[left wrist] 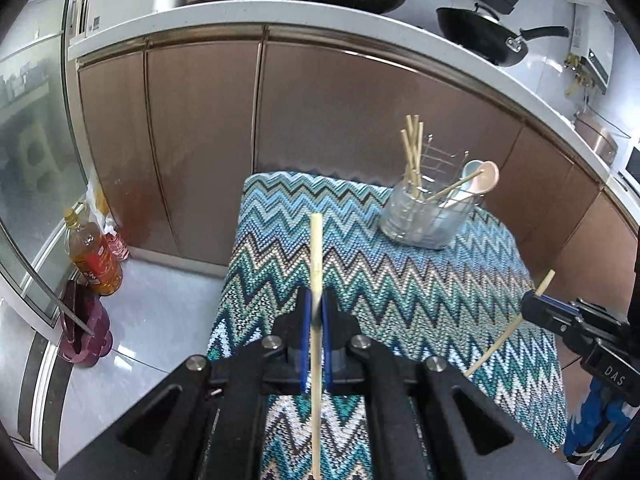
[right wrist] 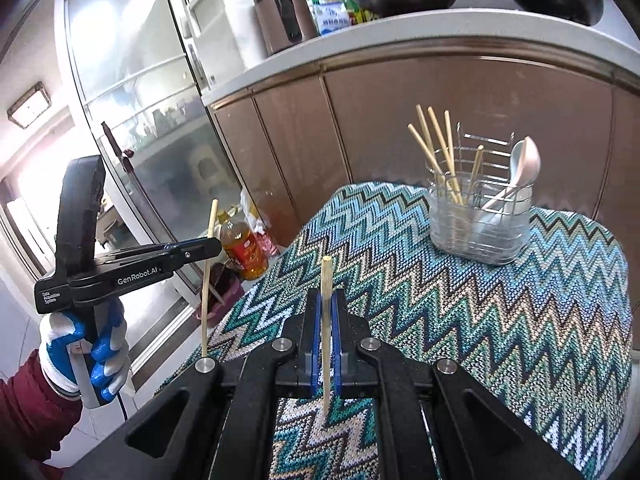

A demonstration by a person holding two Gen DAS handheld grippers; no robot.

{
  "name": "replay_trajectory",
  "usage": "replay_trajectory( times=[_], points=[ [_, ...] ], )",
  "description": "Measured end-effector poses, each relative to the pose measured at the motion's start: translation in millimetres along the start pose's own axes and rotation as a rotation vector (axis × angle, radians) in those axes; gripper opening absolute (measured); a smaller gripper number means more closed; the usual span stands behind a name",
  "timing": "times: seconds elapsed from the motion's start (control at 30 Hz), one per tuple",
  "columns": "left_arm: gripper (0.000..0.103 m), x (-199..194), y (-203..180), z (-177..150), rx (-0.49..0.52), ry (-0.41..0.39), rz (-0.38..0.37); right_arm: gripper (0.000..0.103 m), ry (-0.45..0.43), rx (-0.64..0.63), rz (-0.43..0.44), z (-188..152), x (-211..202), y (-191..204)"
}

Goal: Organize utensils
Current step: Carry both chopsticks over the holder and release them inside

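Observation:
My left gripper (left wrist: 316, 300) is shut on a wooden chopstick (left wrist: 316, 252), held upright above the zigzag-patterned cloth (left wrist: 400, 280). My right gripper (right wrist: 326, 300) is shut on another chopstick (right wrist: 326, 280), also above the cloth (right wrist: 480, 320). Each gripper shows in the other's view: the right one (left wrist: 532, 304) at the cloth's right edge, the left one (right wrist: 212, 244) off its left side. A wire utensil holder (left wrist: 428, 216) stands at the cloth's far right with several chopsticks (left wrist: 412, 152) and spoons (left wrist: 476, 180) in it; it also shows in the right wrist view (right wrist: 480, 220).
Brown cabinet doors (left wrist: 200, 140) and a white countertop (left wrist: 280, 12) with woks (left wrist: 480, 36) lie behind. An oil bottle (left wrist: 94, 260) and a purple object (left wrist: 84, 336) stand on the floor at left, by a glass sliding door (right wrist: 132, 120).

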State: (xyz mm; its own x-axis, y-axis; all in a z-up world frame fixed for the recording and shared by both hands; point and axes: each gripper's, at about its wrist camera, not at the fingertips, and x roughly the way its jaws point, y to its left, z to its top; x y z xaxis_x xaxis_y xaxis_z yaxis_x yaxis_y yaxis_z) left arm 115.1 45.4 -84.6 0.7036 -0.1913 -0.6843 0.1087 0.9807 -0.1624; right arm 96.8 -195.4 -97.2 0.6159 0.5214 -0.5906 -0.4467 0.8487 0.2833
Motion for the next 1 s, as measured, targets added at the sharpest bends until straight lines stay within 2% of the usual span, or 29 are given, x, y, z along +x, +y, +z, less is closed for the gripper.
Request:
replay_trajectory(
  times=[0.27, 0.57, 0.8, 1.0],
  points=[
    [0.005, -22.1, -12.8, -2.1, -0.003, -0.038, -0.024, 0.005, -0.073, -0.003, -0.017, -5.5, -36.8, -1.2],
    [0.005, -36.7, -32.7, 9.8, 0.015, -0.077, -0.075, 0.005, -0.143, 0.001, -0.026, 4.8, -67.4, -2.9],
    [0.005, -41.1, -49.4, 33.8, 0.013, -0.126, -0.121, 0.005, -0.2, 0.004, -0.035, 26.5, -81.6, -11.4],
    [0.005, -41.9, -58.9, 67.2, 0.001, -0.198, -0.144, 0.005, -0.254, -0.001, -0.061, 53.8, -87.5, -26.2]
  ],
)
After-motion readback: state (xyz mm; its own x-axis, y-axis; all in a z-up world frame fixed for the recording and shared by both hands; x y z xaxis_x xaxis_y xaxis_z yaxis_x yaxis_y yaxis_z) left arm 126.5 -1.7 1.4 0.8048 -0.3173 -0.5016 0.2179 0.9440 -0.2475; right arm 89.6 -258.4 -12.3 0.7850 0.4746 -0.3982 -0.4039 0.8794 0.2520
